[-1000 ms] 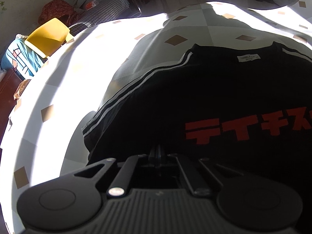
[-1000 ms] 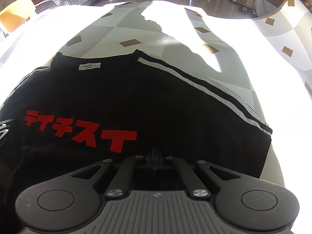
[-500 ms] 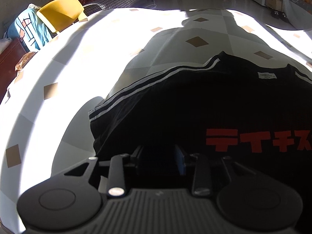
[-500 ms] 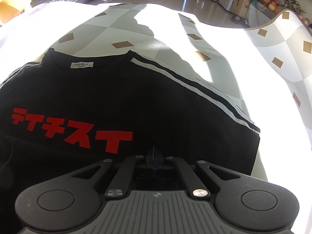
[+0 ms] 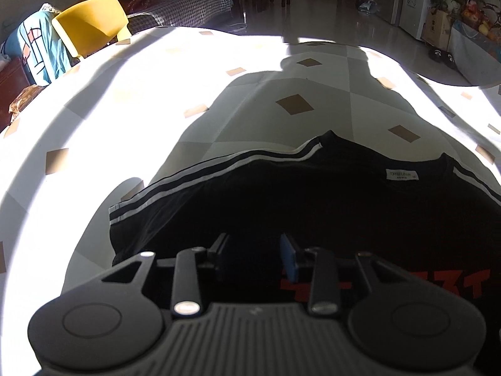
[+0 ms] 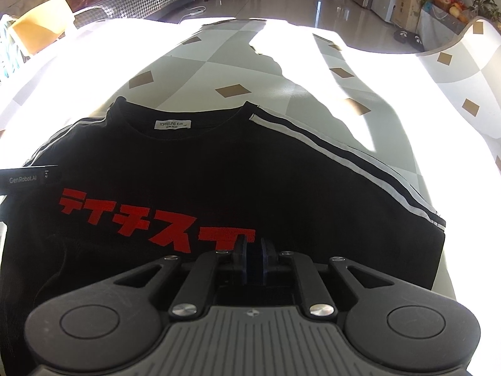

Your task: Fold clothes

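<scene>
The table [image 6: 281, 72], under a grey-and-white diamond-patterned cloth, bears a black T-shirt [image 6: 219, 169] lying flat near its front edge. On the shirt are red block characters [image 6: 150, 219]; the white neck label [image 6: 173, 124] reads "TOPFEELING Kids". Above the shirt, the left gripper [image 5: 255, 252] stands spread and empty; the right gripper [image 6: 254, 255] is opening, nothing pinched.

A black T-shirt [image 6: 281, 188] carried red block lettering [image 6: 150, 222], white sleeve stripes [image 6: 360, 169] and a white neck label [image 6: 173, 124]. The tablecloth [image 5: 294, 94] was grey-and-white checked with small tan diamonds. Behind it stood a yellow chair [image 5: 90, 25].
</scene>
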Demonstrator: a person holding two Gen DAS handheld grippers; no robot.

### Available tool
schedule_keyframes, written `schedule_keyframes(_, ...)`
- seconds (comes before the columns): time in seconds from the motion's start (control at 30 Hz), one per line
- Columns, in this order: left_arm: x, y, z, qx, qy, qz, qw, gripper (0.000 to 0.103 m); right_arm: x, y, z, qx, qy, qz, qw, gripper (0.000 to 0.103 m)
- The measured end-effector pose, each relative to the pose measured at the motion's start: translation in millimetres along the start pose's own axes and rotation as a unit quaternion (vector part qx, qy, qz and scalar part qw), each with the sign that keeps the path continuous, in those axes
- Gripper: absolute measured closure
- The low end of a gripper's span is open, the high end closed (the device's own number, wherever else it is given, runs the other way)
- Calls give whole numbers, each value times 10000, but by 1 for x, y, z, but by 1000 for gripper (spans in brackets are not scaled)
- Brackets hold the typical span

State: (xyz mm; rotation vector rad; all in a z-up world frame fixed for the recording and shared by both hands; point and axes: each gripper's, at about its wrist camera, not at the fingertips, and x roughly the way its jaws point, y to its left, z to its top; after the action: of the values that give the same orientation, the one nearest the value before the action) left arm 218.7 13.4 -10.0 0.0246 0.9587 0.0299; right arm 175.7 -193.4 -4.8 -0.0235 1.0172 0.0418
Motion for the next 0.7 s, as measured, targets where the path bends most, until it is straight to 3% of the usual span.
schedule_keyframes(0.1,7,-6,1,-28,47,-221,9997,71,6,0,3,133,37,174,9998,94)
schedule_keyframes(0.3,22,-14,-1,92,-9,-90,9999,70,18,-6,10,565,134,550,9968,94)
schedule_keyframes(0.47,26,-19,-1,254,-104,-60,9996,69,25,-20,15,944,222,588,9935,103)
schedule_keyframes(0.63,34,-7,4,22,-90,94,9999,40,26,-24,17,887,156,422,9950,103)
schedule_keyframes(0.7,36,-4,5,-36,-91,149,9998,37,26,-23,16,750,89,214,9969,103)
